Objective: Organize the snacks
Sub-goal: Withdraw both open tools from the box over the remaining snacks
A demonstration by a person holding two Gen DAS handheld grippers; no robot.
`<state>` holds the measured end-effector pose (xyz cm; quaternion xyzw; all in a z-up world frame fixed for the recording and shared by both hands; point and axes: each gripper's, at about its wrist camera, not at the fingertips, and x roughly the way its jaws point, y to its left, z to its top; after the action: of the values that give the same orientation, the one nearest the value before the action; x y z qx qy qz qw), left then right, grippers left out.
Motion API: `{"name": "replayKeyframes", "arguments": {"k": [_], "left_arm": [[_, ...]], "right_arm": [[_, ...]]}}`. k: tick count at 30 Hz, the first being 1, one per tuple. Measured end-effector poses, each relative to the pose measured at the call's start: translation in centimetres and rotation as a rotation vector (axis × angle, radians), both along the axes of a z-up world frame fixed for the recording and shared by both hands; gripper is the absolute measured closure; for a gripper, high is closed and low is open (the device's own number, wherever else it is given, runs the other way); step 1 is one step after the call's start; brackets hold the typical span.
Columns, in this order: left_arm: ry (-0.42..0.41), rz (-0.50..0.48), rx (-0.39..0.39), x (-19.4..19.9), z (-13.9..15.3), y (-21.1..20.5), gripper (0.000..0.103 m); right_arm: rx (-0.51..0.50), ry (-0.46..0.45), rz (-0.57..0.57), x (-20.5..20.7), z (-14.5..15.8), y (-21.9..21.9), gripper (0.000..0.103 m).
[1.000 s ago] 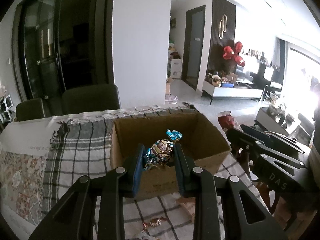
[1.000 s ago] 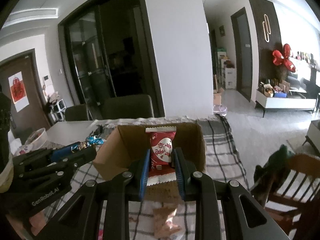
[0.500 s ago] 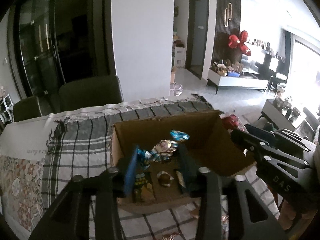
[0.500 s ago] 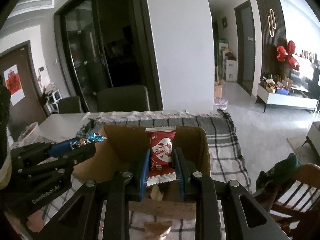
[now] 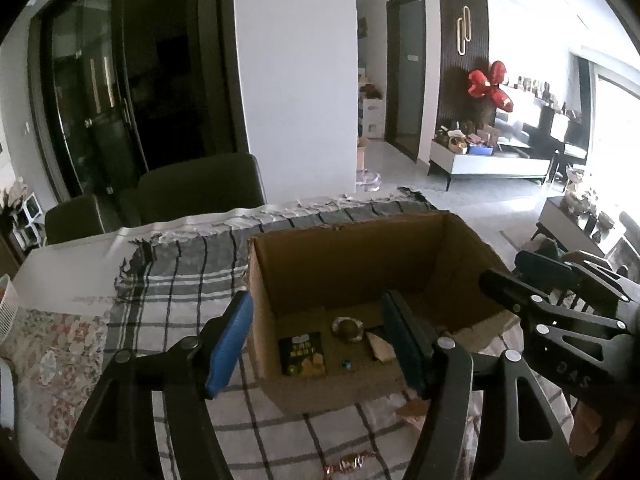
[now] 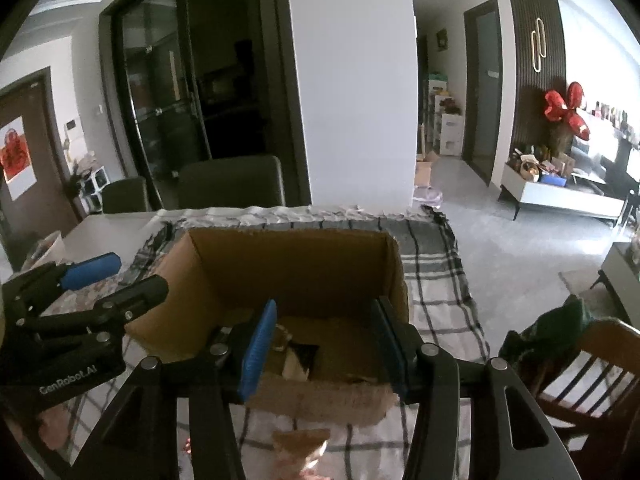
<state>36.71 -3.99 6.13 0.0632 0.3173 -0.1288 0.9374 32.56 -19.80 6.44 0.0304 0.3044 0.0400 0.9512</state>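
Both tongs tilt down over the cardboard box: left gripper and right gripper opening, empty. Foil-wrapped snacks lie inside.

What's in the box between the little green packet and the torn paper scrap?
A round brown sweet lies between the dark green packet and pale paper scrap, seen in the left wrist view.

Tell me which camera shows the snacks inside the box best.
The left wrist view: it looks down onto the box floor, showing a dark packet and a round candy. The right wrist view sees only a glimpse of them, behind its own fingers.
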Motion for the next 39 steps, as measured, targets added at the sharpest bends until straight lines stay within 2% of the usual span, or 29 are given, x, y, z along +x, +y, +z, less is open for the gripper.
{"name": "replayKeyframes", "arguments": {"k": [8,17,39], "left_arm": [[-0.031,-0.016,0.009,-3.3,0.5,0.6,0.037],[0.0,-0.015,0.016,-5.5,-1.1,1.5,0.037],[0.168,-0.053,0.045,-7.4,-8.9,2.0,0.037]], "right_arm": [[0.015,0.008,0.018,-2.6,0.0,0.5,0.052],[0.002,0.059,0.033,-4.4,-1.7,1.3,0.052],[0.009,0.224,0.055,-5.8,-8.3,2.0,0.052]]}}
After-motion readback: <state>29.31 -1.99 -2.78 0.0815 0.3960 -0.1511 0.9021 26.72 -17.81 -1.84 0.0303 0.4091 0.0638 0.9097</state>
